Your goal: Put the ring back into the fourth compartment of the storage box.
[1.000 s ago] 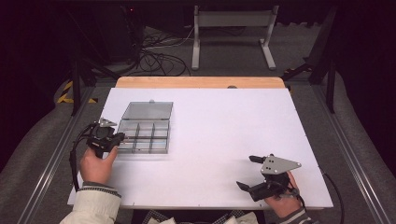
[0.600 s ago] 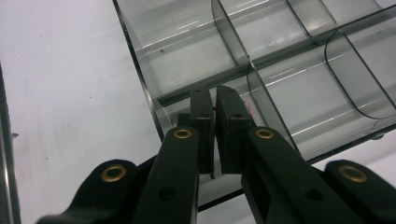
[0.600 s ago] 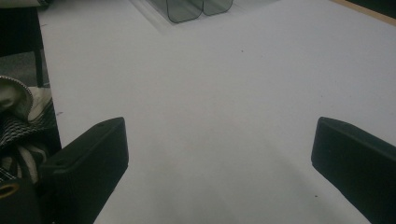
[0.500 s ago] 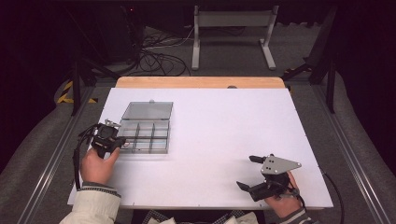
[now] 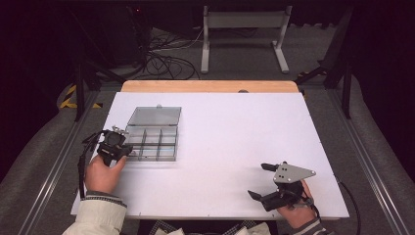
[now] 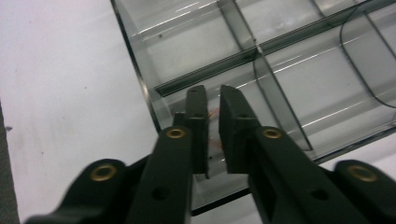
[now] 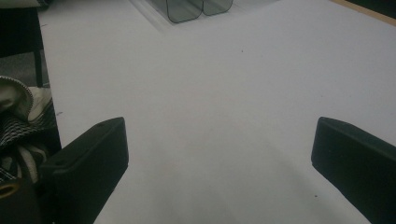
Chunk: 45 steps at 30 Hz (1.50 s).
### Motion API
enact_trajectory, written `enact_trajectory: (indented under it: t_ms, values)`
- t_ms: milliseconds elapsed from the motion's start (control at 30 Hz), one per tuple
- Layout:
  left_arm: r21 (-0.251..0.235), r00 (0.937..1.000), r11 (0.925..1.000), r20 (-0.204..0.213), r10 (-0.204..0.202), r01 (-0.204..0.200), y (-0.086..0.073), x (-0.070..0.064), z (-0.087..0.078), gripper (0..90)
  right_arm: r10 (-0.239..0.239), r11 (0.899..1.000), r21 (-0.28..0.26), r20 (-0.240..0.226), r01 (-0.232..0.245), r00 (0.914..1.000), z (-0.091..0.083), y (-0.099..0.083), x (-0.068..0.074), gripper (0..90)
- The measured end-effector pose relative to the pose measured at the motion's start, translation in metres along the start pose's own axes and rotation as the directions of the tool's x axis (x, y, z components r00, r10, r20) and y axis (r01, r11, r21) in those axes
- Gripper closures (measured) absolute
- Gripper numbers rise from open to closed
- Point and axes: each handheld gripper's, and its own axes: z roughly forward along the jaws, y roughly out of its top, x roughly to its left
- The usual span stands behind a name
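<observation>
- Moved since a second ago: left gripper (image 5: 116, 145) shifted right, in toward the box's left edge; right gripper (image 5: 269, 182) unchanged, parked near the table's front right corner.
- Left gripper (image 6: 212, 126): jaws nearly together, only a narrow slit between the tips, tips dipped into the near-left compartment of the clear organizer box (image 6: 289, 79).
- Faint orange-brown smear visible through the slit against the compartment floor; too blurred to identify, cannot tell if anything is pinched.
- Box relative to left gripper: directly under and ahead of the tips, box's left wall just beside the jaws, remaining compartments spread beyond and to the right in the left gripper view.
- Clear organizer box (image 5: 155, 143) in the high view: on the left half of the white table (image 5: 235, 137), lid (image 5: 154, 116) swung open and lying flat on the far side, dividers forming a grid.
- Left hand (image 5: 102, 172) just behind the gripper, cream sleeve (image 5: 98, 218) at the bottom edge.
- Right gripper (image 7: 219, 158): jaws wide apart, bare table between them, nothing held, well apart from the box.
- Corner of the box (image 7: 198, 8) at the top of the right gripper view, far off.
</observation>
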Motion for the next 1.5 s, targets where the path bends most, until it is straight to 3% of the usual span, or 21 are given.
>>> enact_trajectory:
  t_ms: [333,600,933,1233,1500]
  values:
    - [-0.054,0.9996,0.9985,0.028,0.008,-0.006,0.000,-0.003,-0.008,72.1,0.000,1.000,-0.001,0.001,0.000,1.0000,0.000,0.000,0.000,4.3]
    - [-0.127,0.9981,0.9913,0.047,0.041,-0.035,0.002,-0.012,-0.032,64.1,0.003,1.000,-0.003,0.002,-0.003,1.0000,-0.001,0.000,0.000,4.3]
    - [-0.159,0.9945,0.9846,0.063,0.083,-0.073,0.004,-0.022,-0.051,62.1,0.004,1.000,-0.002,0.003,-0.004,1.0000,-0.001,0.000,0.000,4.3]
    - [-0.168,0.9930,0.9828,0.077,0.089,-0.075,0.004,-0.026,-0.057,61.7,0.006,1.000,-0.004,0.001,-0.006,1.0000,0.000,0.000,0.000,4.3]
    - [-0.205,0.9890,0.9730,0.080,0.124,-0.106,0.004,-0.031,-0.068,57.8,0.006,1.000,-0.001,0.001,-0.006,1.0000,0.000,0.000,-0.001,4.3]
